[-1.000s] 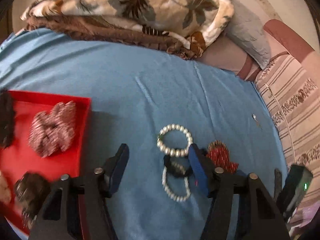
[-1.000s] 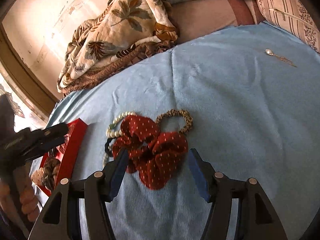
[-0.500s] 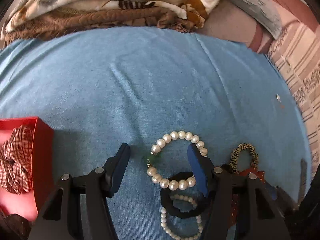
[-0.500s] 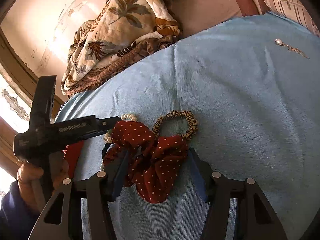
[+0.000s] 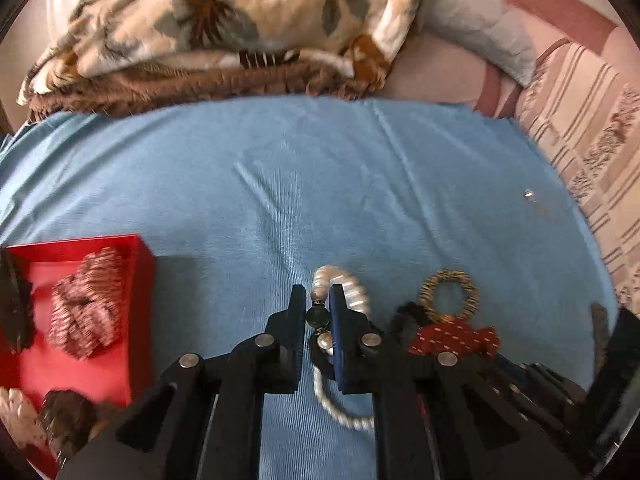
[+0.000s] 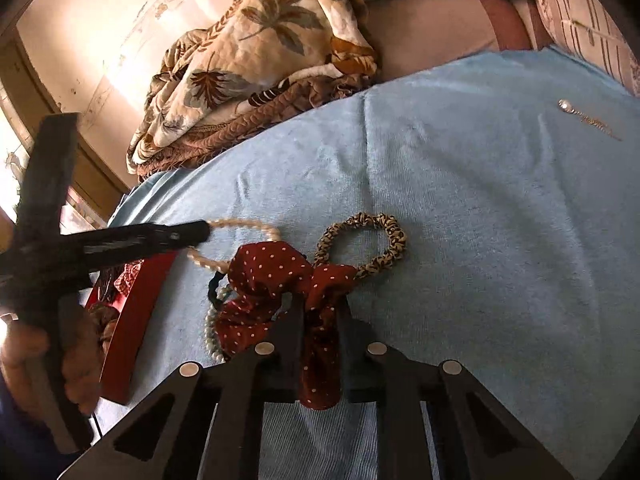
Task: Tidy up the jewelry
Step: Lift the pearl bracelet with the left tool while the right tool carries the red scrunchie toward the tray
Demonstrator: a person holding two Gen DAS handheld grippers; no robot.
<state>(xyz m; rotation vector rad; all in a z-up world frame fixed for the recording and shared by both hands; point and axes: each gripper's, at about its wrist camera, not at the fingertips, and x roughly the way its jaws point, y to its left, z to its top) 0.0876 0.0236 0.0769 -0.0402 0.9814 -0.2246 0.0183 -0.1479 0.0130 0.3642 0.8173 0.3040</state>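
Left wrist: left gripper [image 5: 318, 312] clamped on bracelet [image 5: 344, 286], apparently at green bead. Right gripper [image 6: 318, 316] clamped on scrunchie [image 6: 276, 276]. Bracelet best lifted slowly, tangle avoided.

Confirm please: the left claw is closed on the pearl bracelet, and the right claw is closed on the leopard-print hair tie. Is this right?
Not quite. The left claw is indeed closed on the pearl bracelet, but the right claw grips the red dotted scrunchie. The right wrist view shows the leopard-print hair tie lying free on the blue cloth.
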